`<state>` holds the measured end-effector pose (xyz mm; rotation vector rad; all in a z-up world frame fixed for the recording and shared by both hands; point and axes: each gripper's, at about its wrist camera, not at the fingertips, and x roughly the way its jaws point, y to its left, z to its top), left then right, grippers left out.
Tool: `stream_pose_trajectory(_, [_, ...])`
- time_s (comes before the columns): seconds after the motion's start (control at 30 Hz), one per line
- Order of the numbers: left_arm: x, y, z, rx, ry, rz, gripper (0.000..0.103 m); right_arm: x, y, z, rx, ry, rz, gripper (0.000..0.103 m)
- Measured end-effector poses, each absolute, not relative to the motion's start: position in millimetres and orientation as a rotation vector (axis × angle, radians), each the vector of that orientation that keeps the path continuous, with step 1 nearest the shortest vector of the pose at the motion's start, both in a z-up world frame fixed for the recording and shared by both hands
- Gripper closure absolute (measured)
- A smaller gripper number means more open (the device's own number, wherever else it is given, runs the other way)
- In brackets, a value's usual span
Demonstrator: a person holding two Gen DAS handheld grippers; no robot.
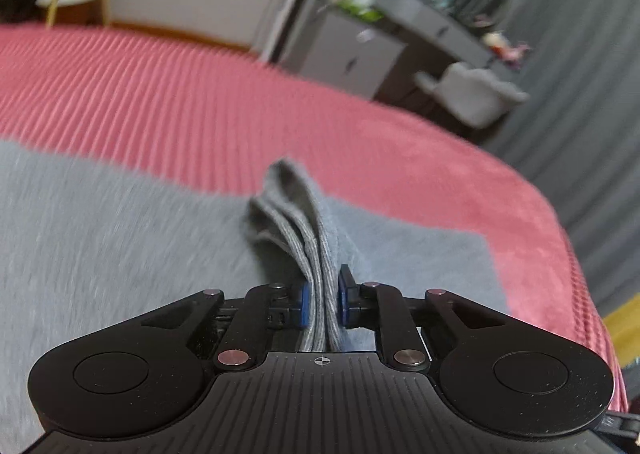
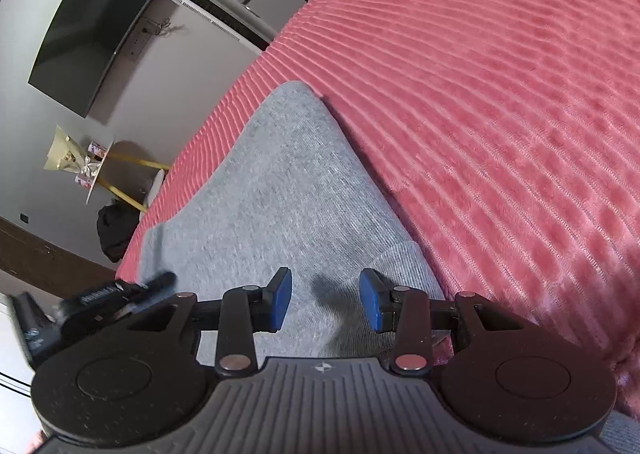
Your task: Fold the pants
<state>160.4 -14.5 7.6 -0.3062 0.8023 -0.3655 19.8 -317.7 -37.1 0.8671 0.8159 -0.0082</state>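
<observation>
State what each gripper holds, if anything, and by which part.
The left gripper pinches the grey pants by a bunched, layered edge. The right gripper is open over the pants and holds nothing.

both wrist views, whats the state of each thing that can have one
grey knit pants: lying on the bed, one bunched edge lifted
left gripper: shut on a bunched, layered edge of the pants
right gripper: open, over the pants, nothing between its blue pads
pink ribbed bedspread: spread flat under the pants
black wall screen: dark
</observation>
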Motion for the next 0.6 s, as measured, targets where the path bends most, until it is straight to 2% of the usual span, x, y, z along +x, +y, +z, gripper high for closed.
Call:
stream_pose_trajectory(0.17, [163.3, -10.7, -12.3, -0.226, 0.898, -0.235, 0.08, 22.6, -314.0, -36.8, 0.854, 0.824, -0.008, 0.065])
stream_pose_trajectory(0.3, [134.3, -2.1, -9.8, -0.165, 0.899, -0.237, 0.068, 23.1, -317.2, -39.2, 0.873, 0.82, -0.005, 0.065])
stream_pose_trajectory(0.4, [110.5, 5.5, -2.3, -0.227, 0.89, -0.269, 0.062, 25.5, -317.3, -39.9, 0.868, 0.828, -0.003, 0.064])
stream_pose_trajectory(0.47, [94.9, 14.6, -7.4, -0.321, 0.897, -0.284, 0.054, 26.0, -318.3, -40.6, 0.877, 0.83, 0.004, 0.062])
stream_pose_trajectory(0.6, [86.2, 20.4, -25.9, -0.369, 0.952, -0.263, 0.052, 22.8, -329.7, -49.6, 0.99, 0.81, 0.04, 0.056])
